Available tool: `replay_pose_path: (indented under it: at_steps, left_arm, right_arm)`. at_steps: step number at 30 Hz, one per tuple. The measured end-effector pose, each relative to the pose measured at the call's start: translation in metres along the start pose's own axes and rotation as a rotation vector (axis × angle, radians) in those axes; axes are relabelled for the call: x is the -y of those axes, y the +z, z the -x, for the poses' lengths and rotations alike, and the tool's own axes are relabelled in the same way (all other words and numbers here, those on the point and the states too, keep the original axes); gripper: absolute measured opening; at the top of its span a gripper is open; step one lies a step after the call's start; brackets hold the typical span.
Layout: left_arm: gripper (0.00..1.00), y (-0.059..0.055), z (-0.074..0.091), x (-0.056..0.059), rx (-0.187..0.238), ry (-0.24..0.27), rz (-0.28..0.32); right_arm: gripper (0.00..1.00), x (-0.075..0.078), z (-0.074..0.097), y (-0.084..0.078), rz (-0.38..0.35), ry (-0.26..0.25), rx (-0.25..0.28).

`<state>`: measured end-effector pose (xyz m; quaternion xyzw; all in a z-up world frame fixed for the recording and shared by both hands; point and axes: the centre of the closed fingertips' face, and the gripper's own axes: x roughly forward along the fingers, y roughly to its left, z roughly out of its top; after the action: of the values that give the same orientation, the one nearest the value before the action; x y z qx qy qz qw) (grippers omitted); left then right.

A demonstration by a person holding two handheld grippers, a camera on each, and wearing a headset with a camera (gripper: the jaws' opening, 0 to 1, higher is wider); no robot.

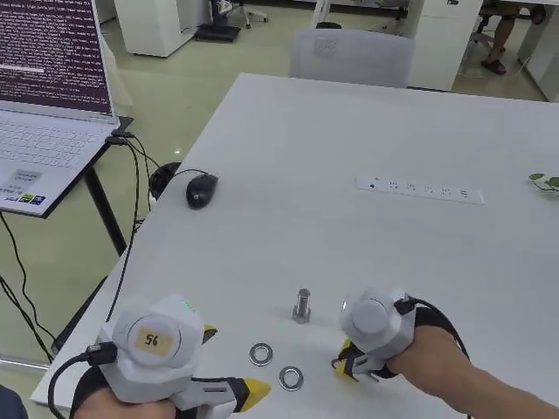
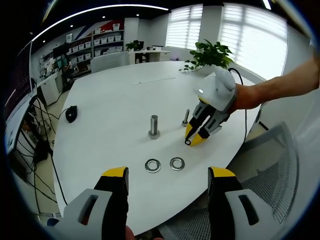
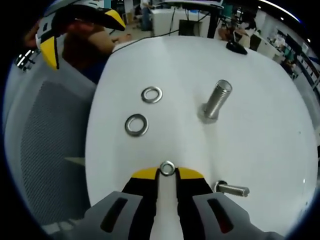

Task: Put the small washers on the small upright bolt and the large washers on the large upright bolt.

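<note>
A small washer [image 3: 167, 168] is pinched between the nearly closed jaws of the right gripper [image 3: 167, 175], at the bottom centre of the right gripper view; I cannot tell whether it touches the tabletop [image 3: 260, 75]. The small bolt [image 3: 231, 189] stands just right of those jaws, at the lower right of that view, apart from the washer. The large bolt [image 3: 216, 102] stands upright higher in the frame, right of centre, its shaft bare. Two large washers [image 3: 136, 125] lie flat on the tabletop to its left, near each other but not touching. In the left gripper view, the left gripper [image 2: 169, 175] rises from the bottom edge with its jaws spread wide and nothing between them. The large washers lie just beyond its tips, and both bolts stand further up the frame, with the right gripper coming in from the right beside the small bolt. In the head view, a black mouse [image 1: 201, 189] lies left of centre and a white power strip [image 1: 419, 189] right of centre. An open laptop [image 1: 44, 87] sits on a stand at the upper left, and a grey chair [image 1: 349, 57] stands at the tabletop's top edge.
</note>
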<state>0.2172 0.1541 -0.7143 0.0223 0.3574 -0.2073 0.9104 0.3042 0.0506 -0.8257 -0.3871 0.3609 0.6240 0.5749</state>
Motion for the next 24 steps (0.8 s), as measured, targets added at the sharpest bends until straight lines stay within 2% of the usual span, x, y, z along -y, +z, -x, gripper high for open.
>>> replay_pose_path:
  at_steps: [4, 7, 15, 24]
  left_arm:
    - [0.64, 0.001, 0.0, 0.001, 0.001, -0.002, -0.002]
    - [0.64, 0.001, 0.003, -0.002, 0.005, 0.006, 0.003]
    - [0.63, -0.005, 0.009, -0.011, 0.0, 0.028, 0.019]
    - [0.63, -0.004, 0.005, -0.006, -0.001, 0.019, 0.015]
  right_arm:
    - [0.14, 0.0, 0.0, 0.001, 0.004, -0.01, 0.008]
    - [0.14, 0.001, 0.0, 0.001, -0.062, -0.023, 0.047]
    - [0.14, -0.003, 0.006, -0.01, -0.095, -0.035, 0.064]
    - [0.14, -0.004, 0.015, -0.025, -0.156, -0.062, 0.085]
